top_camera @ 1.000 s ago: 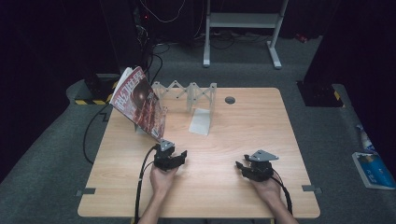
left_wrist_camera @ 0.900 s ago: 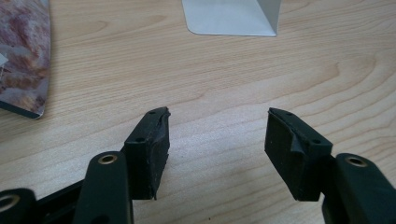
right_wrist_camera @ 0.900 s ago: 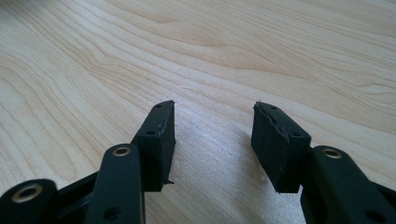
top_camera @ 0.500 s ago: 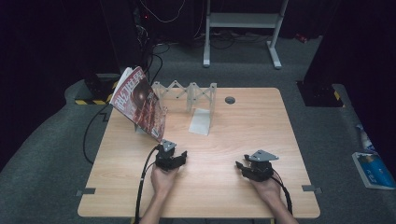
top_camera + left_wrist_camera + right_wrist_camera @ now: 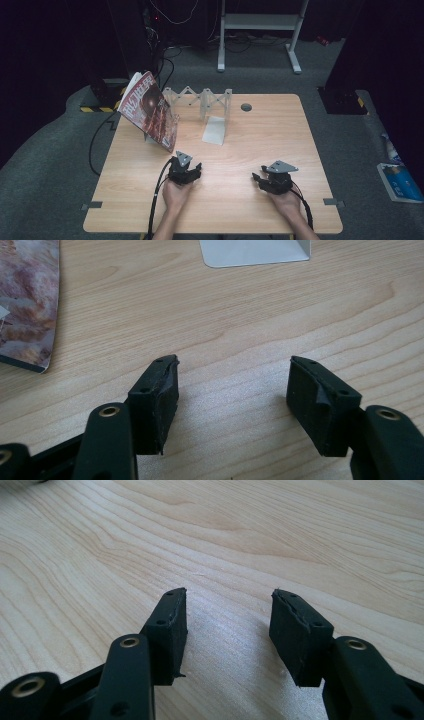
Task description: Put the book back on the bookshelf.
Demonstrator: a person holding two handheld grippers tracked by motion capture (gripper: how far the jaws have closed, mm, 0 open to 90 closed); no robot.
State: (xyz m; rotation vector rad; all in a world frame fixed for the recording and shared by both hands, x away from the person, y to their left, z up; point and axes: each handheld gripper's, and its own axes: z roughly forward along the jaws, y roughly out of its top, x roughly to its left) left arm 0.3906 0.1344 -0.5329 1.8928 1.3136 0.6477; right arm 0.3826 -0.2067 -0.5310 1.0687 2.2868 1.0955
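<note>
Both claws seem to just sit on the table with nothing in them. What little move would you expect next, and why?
Probably the left gripper eases forward and left toward the magazine leaning in the folding rack. Its jaws stand open with only bare table between them, having just opened a little wider, and the magazine's corner lies nearest it. The right gripper, also open, rests farther off.

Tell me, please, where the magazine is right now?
In the high view, the magazine leans in the rack at the table's far left, ahead of the left claw.
</note>
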